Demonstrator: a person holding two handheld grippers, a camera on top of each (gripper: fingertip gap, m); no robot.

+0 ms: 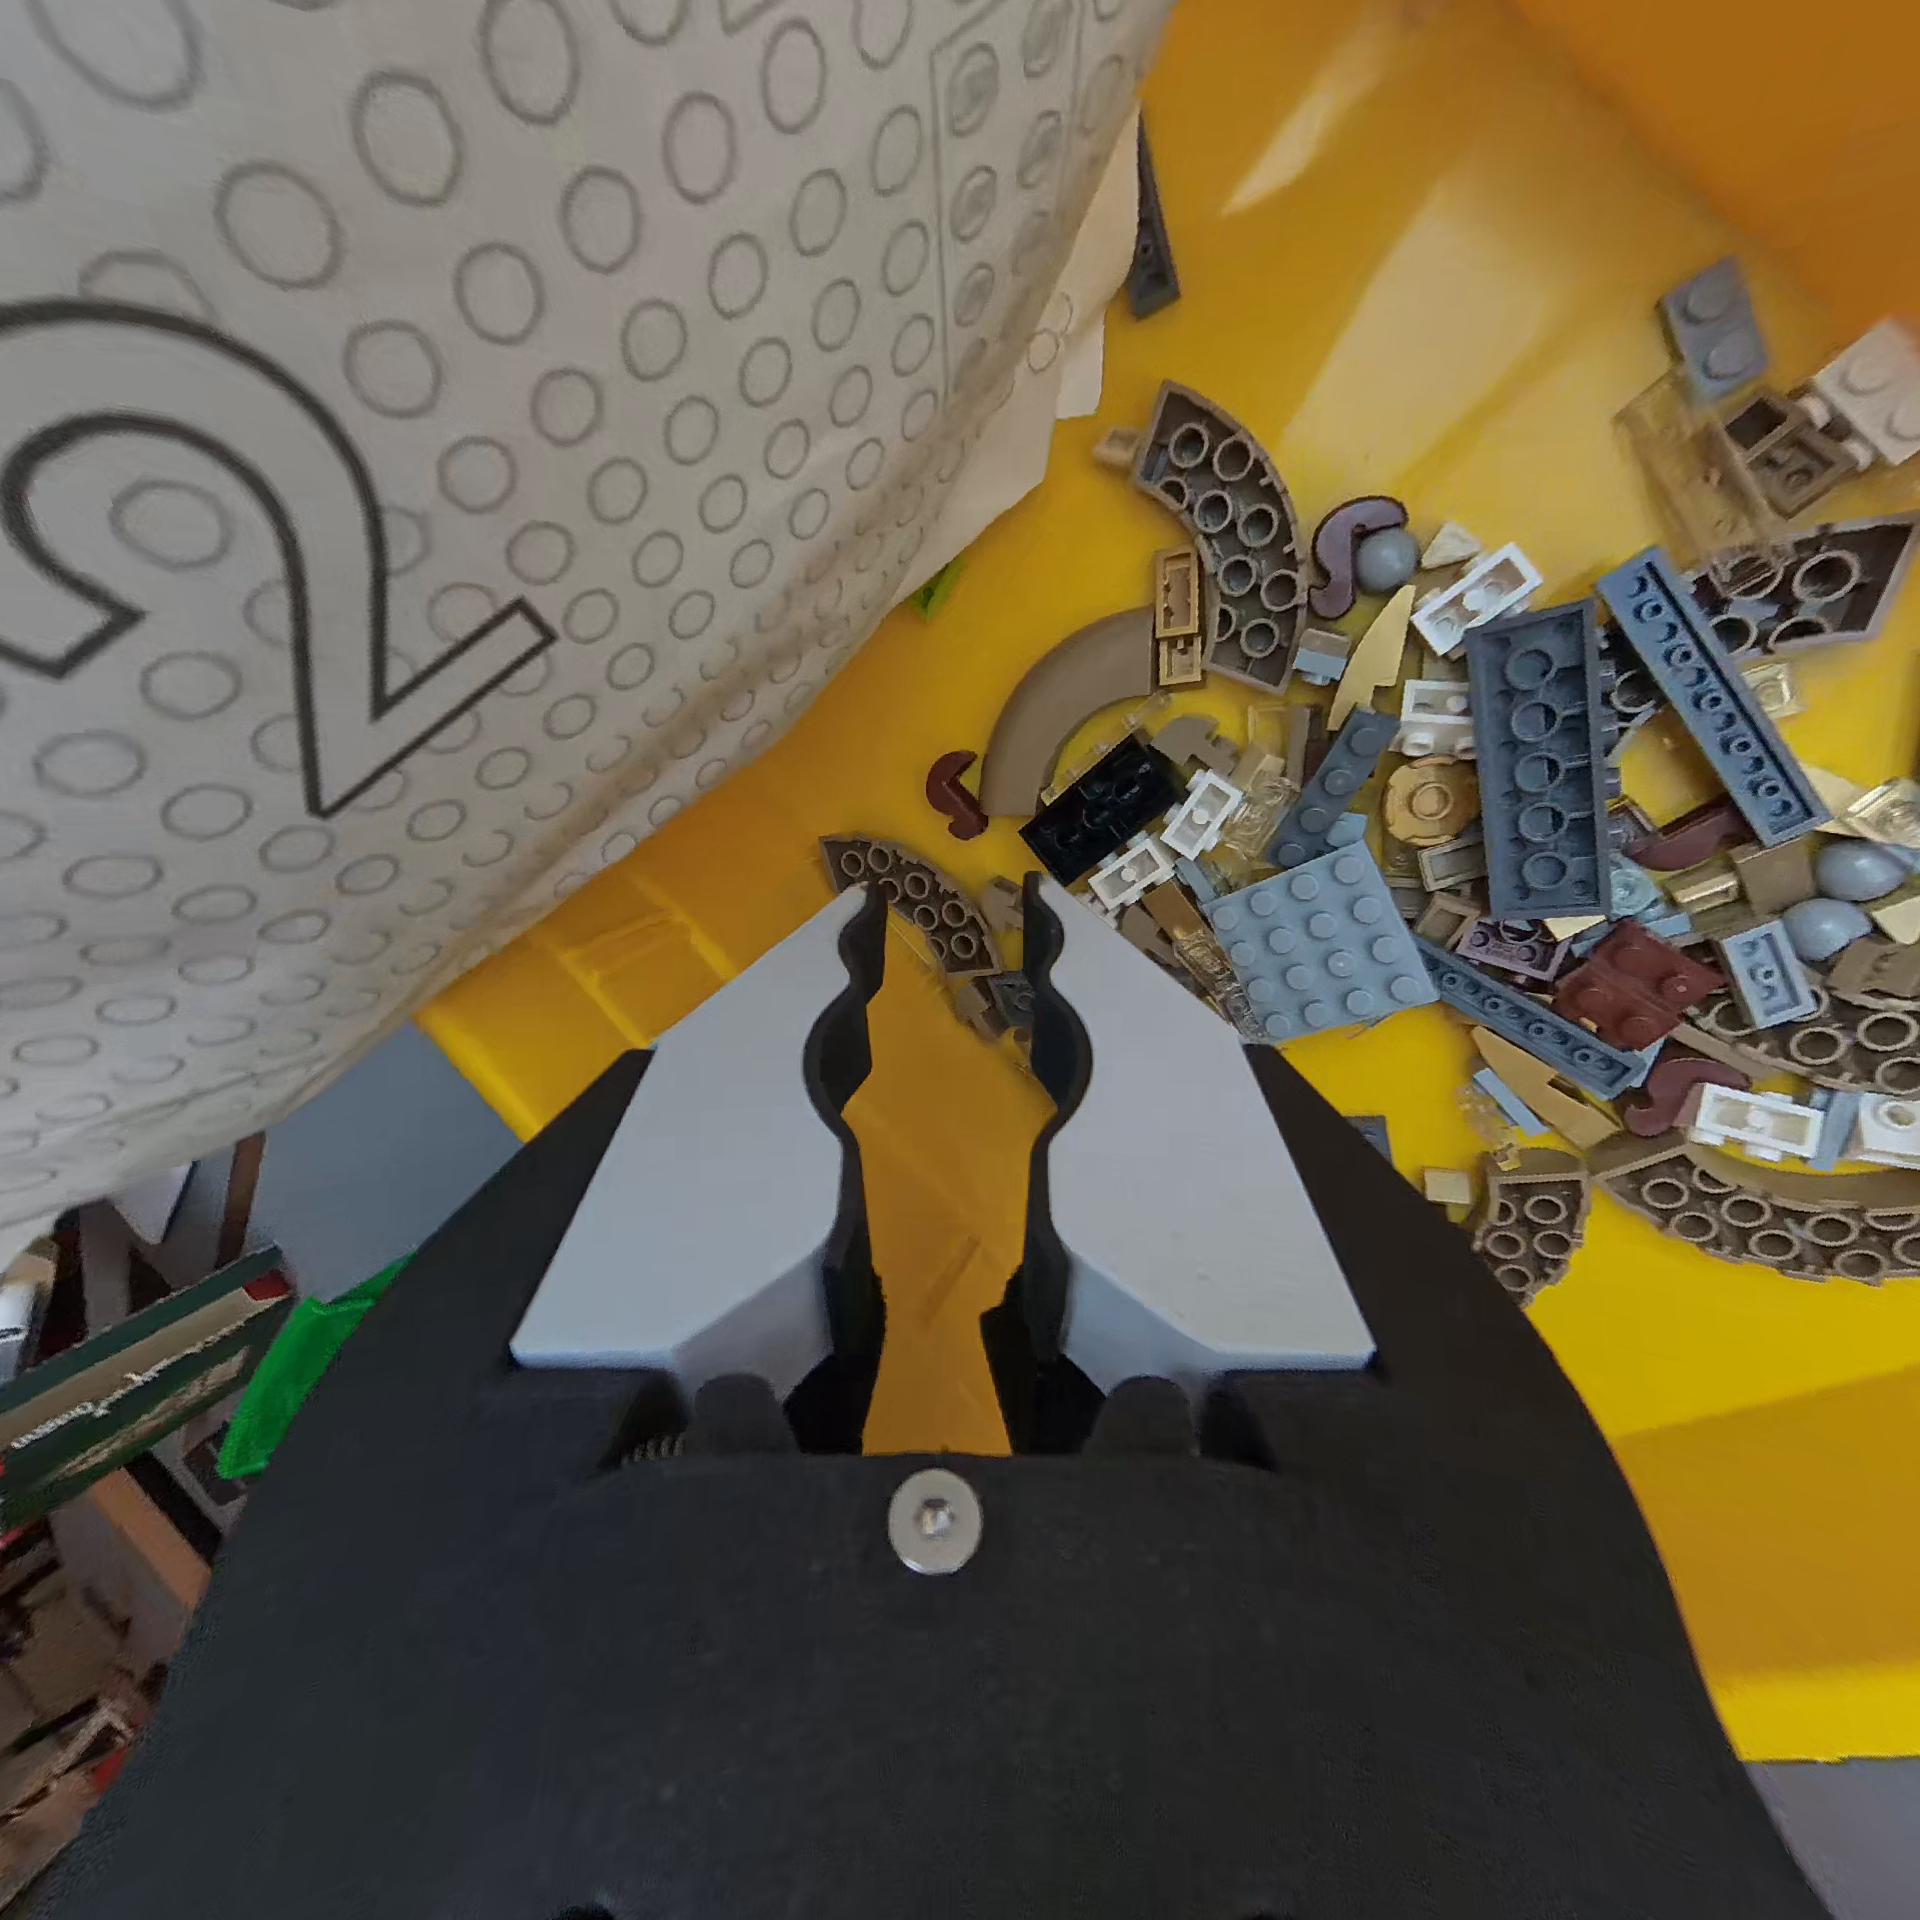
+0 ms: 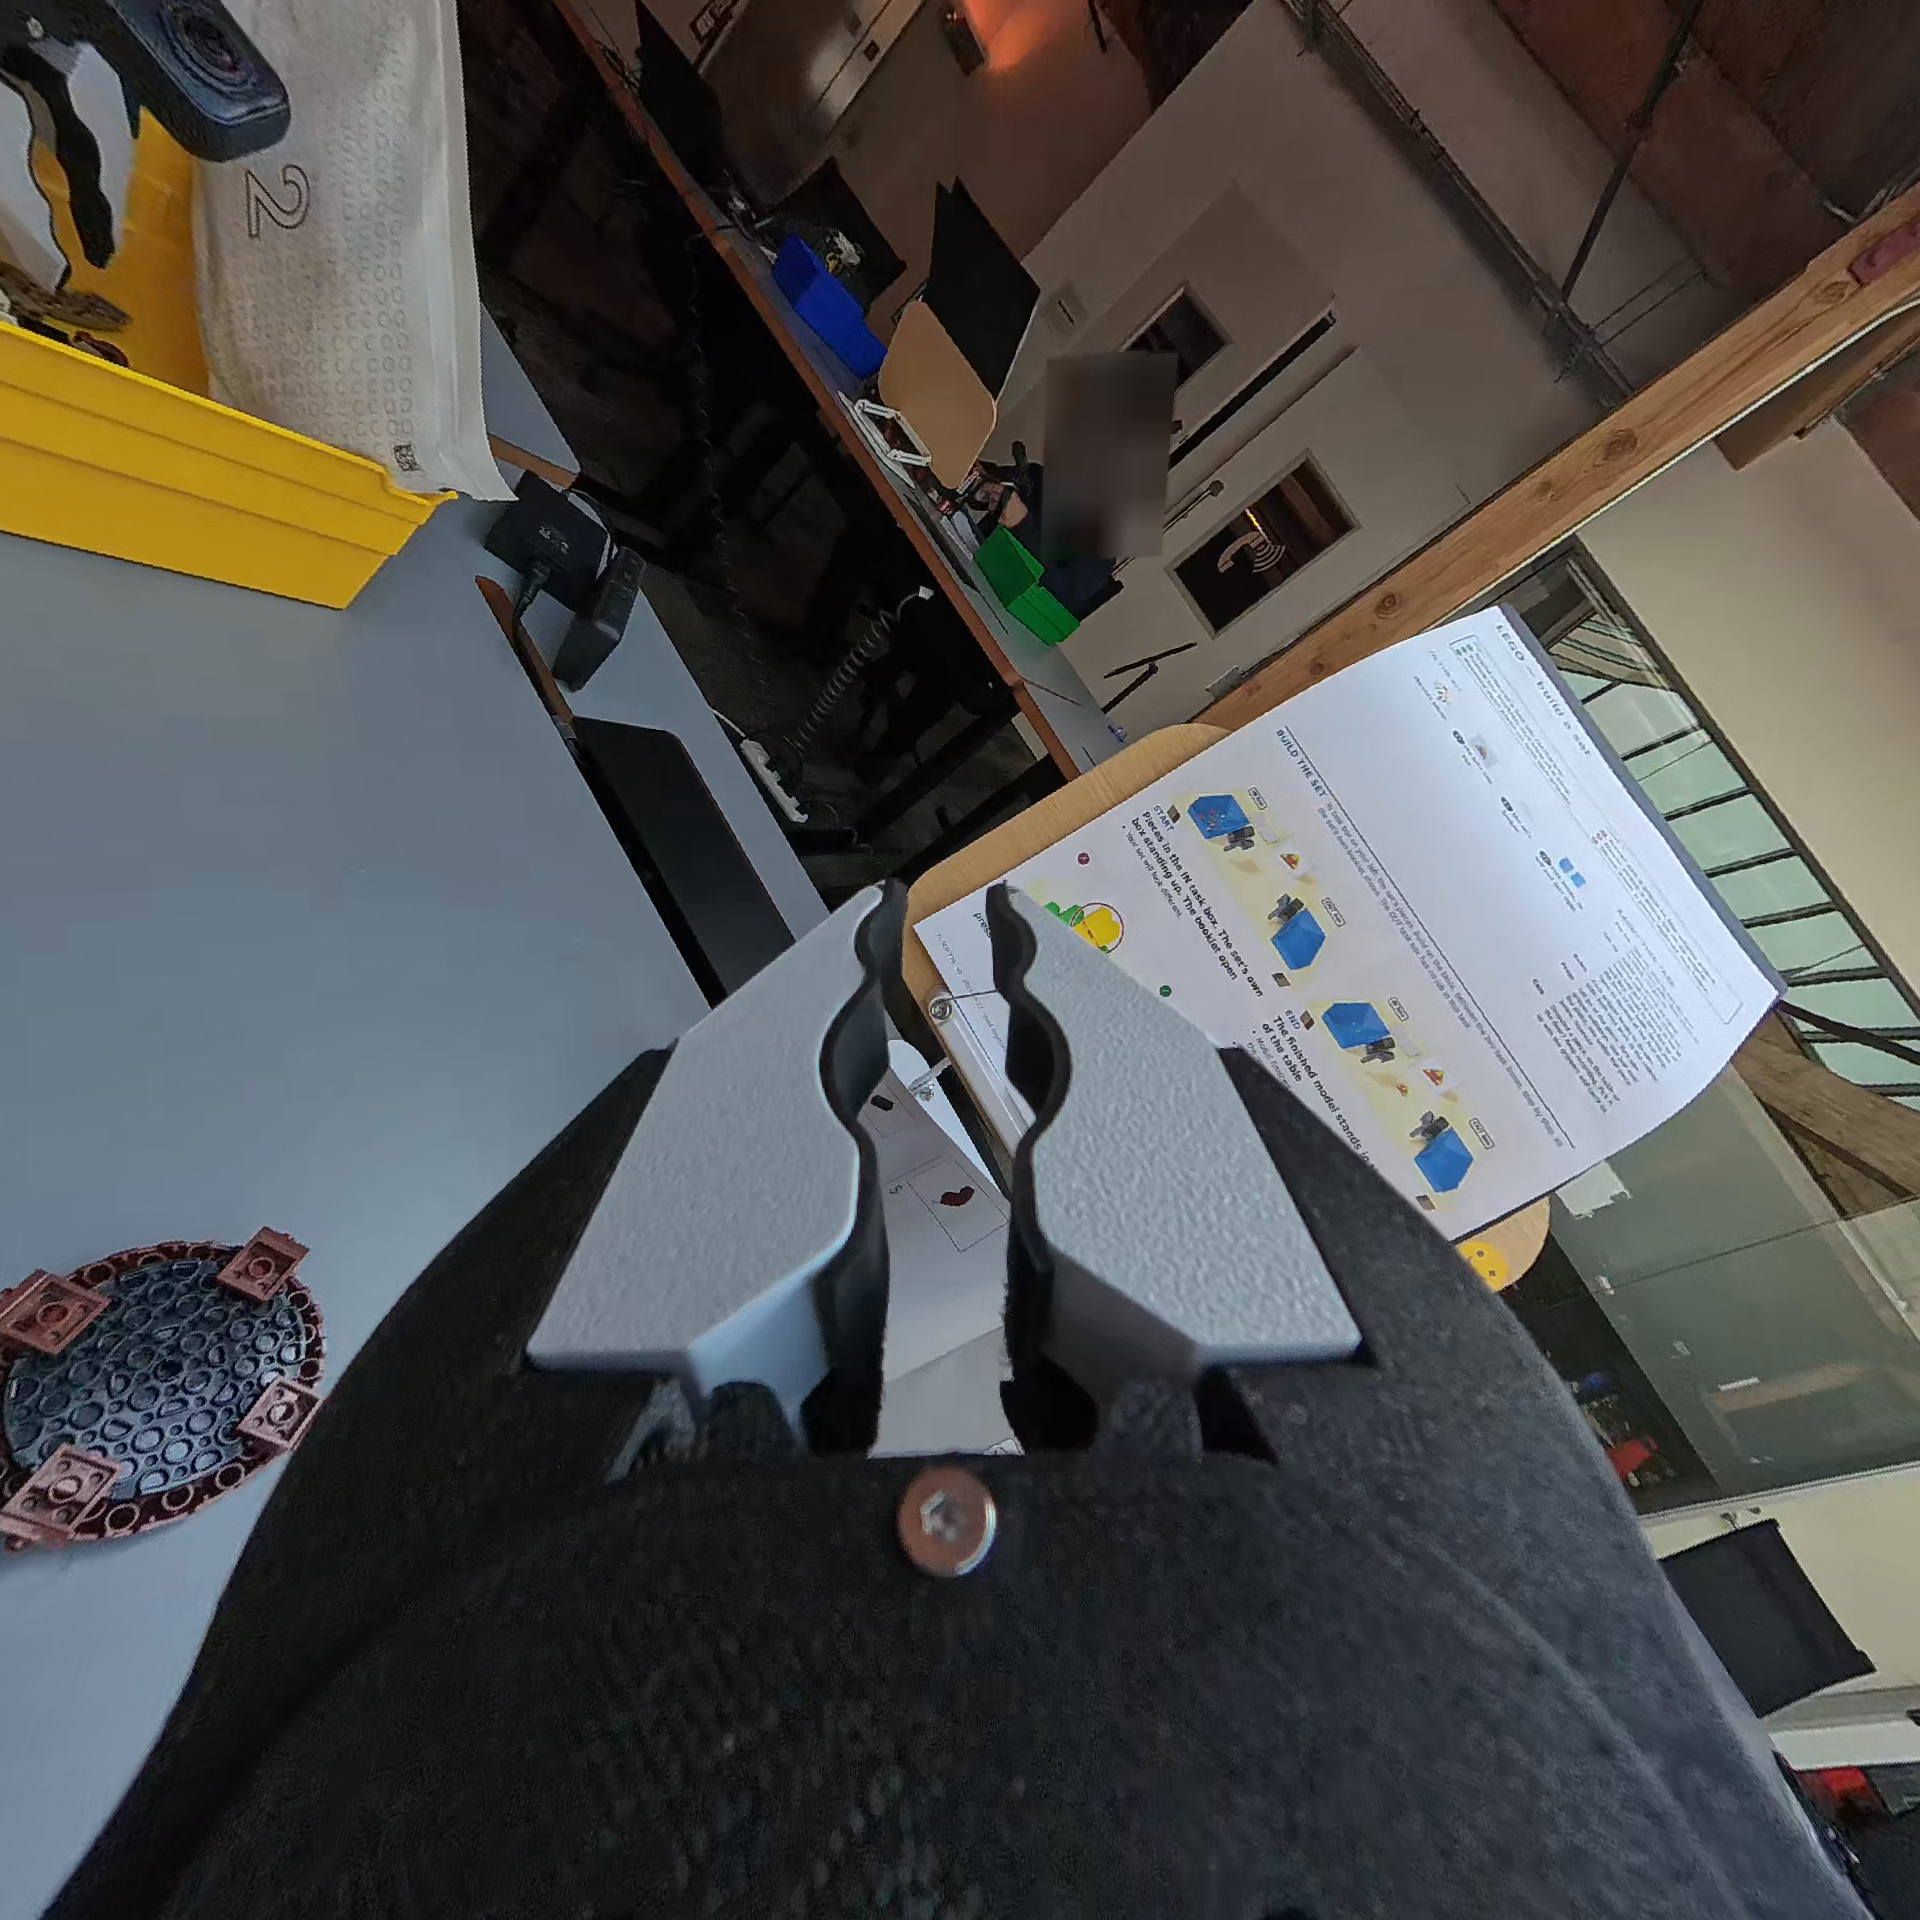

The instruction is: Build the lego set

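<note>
Left tool (image 1: 951,914) ajar, empty, over yellow bin (image 1: 1403,312) | right tool (image 2: 940,904) ajar, empty | grey table (image 2: 260,883)

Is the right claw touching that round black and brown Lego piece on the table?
Apart. The right wrist view shows the right gripper raised, with bare grey table between it and the round Lego base.

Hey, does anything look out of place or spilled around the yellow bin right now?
Nothing looks spilled: the loose bricks lie inside the yellow bin. One oddity: the paper bag leans out over the bin's edge rather than lying flat.
</note>
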